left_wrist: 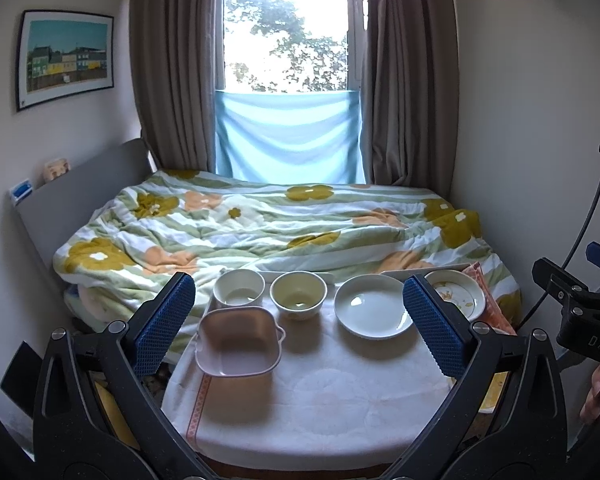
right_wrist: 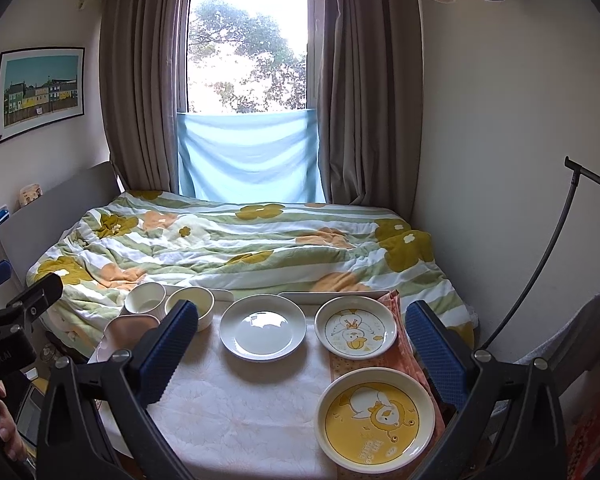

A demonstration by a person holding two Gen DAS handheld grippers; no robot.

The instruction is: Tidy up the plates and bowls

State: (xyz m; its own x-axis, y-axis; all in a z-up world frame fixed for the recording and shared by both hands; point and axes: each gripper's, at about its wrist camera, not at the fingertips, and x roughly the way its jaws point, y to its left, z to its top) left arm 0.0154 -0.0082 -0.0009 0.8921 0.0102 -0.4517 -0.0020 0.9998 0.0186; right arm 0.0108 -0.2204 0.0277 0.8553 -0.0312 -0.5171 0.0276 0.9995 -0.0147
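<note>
**Plates and bowls spread over the tabletop, both grippers empty**

Bowls sit at the left of the cloth-covered tabletop [right_wrist: 236, 408]: a pink square bowl with small handles [left_wrist: 238, 340] nearest the left edge, and behind it a white round bowl [left_wrist: 239, 288] just beside a pale yellow bowl [left_wrist: 299, 294]. To their right lies a plain white plate [right_wrist: 263, 327], apart from the bowls. Further right, a white plate with a duck drawing [right_wrist: 355, 332] rests at the far right corner, partly on an orange patterned cloth [right_wrist: 400, 320]. In front of it, near the right edge, lies a yellow plate with a cartoon duck [right_wrist: 375, 420]. None of the dishes is stacked.

Above the left side of the tabletop hangs the left gripper [left_wrist: 300, 320], its blue-padded jaws spread wide with nothing between them. Over the right side, the right gripper [right_wrist: 304, 348] is likewise spread and empty. Behind the tabletop lies a bed with a flowered quilt [right_wrist: 240, 240], below a curtained window [right_wrist: 248, 48].
</note>
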